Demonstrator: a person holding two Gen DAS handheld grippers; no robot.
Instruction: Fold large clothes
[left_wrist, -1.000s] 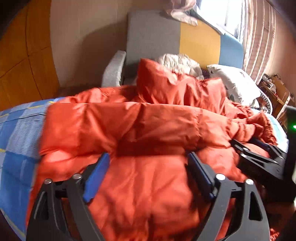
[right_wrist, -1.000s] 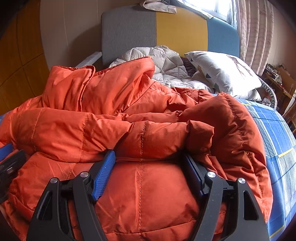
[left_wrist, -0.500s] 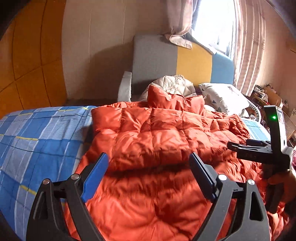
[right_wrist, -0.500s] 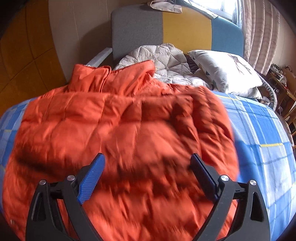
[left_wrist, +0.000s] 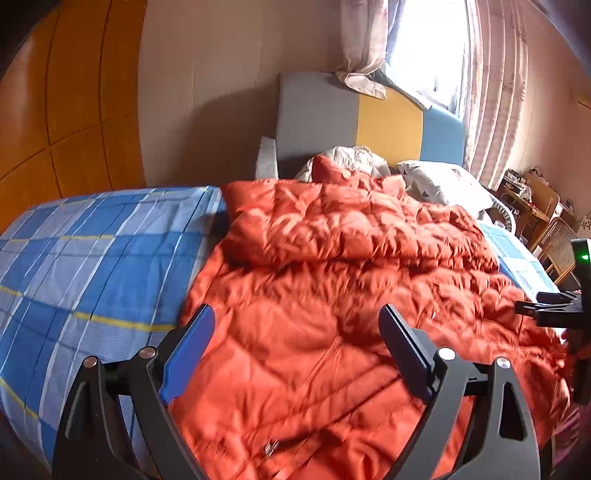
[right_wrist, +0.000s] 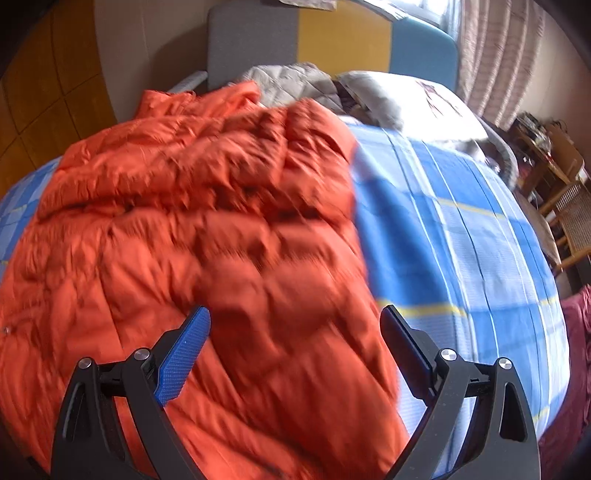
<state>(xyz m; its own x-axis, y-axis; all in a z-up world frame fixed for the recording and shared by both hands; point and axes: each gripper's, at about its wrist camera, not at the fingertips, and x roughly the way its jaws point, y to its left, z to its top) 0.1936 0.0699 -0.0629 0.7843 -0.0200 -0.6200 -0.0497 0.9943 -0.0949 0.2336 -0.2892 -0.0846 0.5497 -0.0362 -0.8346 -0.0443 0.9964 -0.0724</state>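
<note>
An orange puffer jacket (left_wrist: 332, 258) lies spread on the bed, its far part folded over the near part. In the left wrist view my left gripper (left_wrist: 295, 314) hovers open above the jacket's near left portion, with nothing between its fingers. The right wrist view is motion-blurred. It shows my right gripper (right_wrist: 294, 312) open over the jacket's (right_wrist: 184, 221) right edge, holding nothing. The right gripper (left_wrist: 554, 314) also shows at the right edge of the left wrist view, clear of the fabric.
A blue plaid sheet (left_wrist: 92, 258) covers the bed on both sides of the jacket (right_wrist: 461, 240). A white pillow (left_wrist: 443, 181) and grey quilted blanket (left_wrist: 351, 155) lie by the grey, yellow and blue headboard (left_wrist: 369, 118). A wicker chair (right_wrist: 576, 218) and maroon cloth (right_wrist: 576, 350) are at the right.
Both grippers have pulled back and up from the jacket. A second ago the folded sleeves lay right at their jaws, and the right jaws have widened since. More of the sheet shows now.
</note>
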